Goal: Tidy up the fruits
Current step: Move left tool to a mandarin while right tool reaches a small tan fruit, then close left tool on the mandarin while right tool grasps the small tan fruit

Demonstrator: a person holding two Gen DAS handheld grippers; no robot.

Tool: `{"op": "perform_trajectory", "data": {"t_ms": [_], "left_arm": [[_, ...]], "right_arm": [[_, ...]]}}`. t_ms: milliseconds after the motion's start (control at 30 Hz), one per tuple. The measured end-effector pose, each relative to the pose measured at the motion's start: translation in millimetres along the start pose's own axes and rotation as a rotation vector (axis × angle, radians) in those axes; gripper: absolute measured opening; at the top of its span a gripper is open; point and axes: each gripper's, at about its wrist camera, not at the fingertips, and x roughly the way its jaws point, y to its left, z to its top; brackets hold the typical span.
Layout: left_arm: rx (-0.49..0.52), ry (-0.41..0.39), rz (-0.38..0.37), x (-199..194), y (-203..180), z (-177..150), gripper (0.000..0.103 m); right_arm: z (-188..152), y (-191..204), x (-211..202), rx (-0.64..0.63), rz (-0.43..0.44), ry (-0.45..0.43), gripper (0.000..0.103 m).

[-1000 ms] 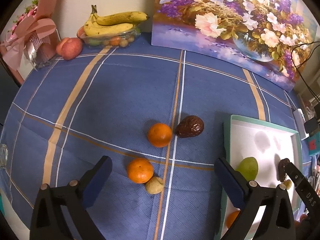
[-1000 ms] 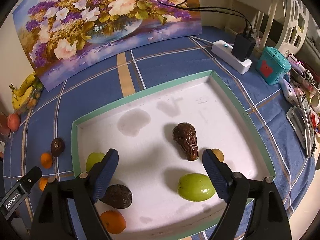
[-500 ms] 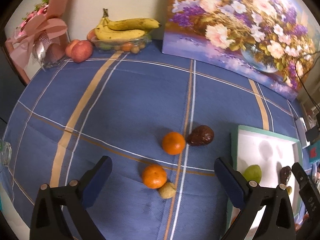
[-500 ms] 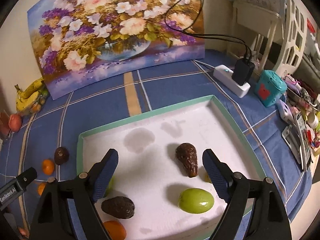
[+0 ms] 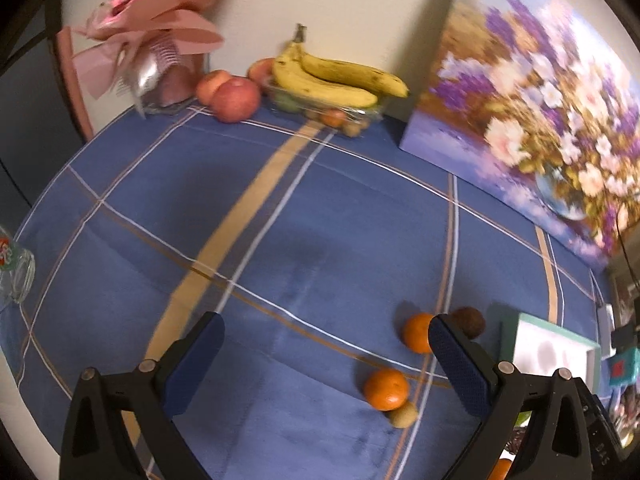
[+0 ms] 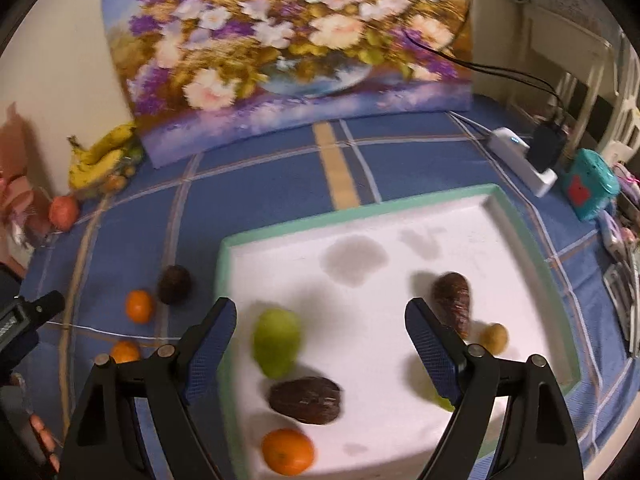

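Observation:
In the left wrist view my left gripper [image 5: 324, 344] is open and empty above the blue tablecloth. Two oranges [image 5: 386, 389] [image 5: 416, 332], a small tan fruit [image 5: 404, 415] and a dark avocado [image 5: 468, 321] lie on the cloth to its right, beside the tray [image 5: 556, 346]. In the right wrist view my right gripper [image 6: 320, 326] is open and empty over the white tray with a green rim [image 6: 360, 210]. The tray holds a green pear [image 6: 277, 340], two dark avocados [image 6: 306, 400] [image 6: 452, 296], an orange [image 6: 287, 456] and a small yellow fruit [image 6: 495, 336].
Bananas [image 5: 336, 80] on a clear box and apples [image 5: 236, 98] sit at the back by a pink bouquet [image 5: 152, 36]. A flower painting [image 6: 288, 40] leans on the wall. A power strip [image 6: 524, 160] and teal box [image 6: 590, 188] lie right of the tray. A glass [image 5: 14, 276] stands far left.
Both grippers have lifted and tilted back, so both views show more of the back wall. My left gripper has swung left, away from the loose fruits. Both stay open.

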Motion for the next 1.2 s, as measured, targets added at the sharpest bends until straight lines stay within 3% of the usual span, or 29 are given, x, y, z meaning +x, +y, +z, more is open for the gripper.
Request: {"op": "perform_trajectory", "data": {"t_ms": [200,367,533,667,800,867,1067,1200], "left_arm": [[-0.039,0.039,-0.069,1,18,2,0.103],[-0.019,0.051,-0.071,2,15,-3,0.103],[-0.001,0.144,-0.098,23,6,-15,0.101],[0.018,0.195,-0.114,35,-1,-22,0.091],[0.019,0.236,-0.145,43,-7,-27,0.088],[0.019,0.253,-0.169,46,-10,-28,0.076],[0.033,0.307,-0.201,60,-20,-35,0.055],[0.033,0.326,-0.212,65,-24,-38,0.05]], "right_arm": [[2,20,4,0.024,0.096,0.017,0.087],[1,34,7,0.016,0.128,0.016,0.087],[-1,39,9,0.025,0.144,0.021,0.087],[0,43,8,0.009,0.132,0.018,0.087],[2,40,7,0.026,0.128,0.014,0.086],[2,40,8,0.028,0.127,0.02,0.086],[3,40,10,0.026,0.123,0.032,0.086],[2,39,12,0.027,0.123,0.042,0.086]]}}
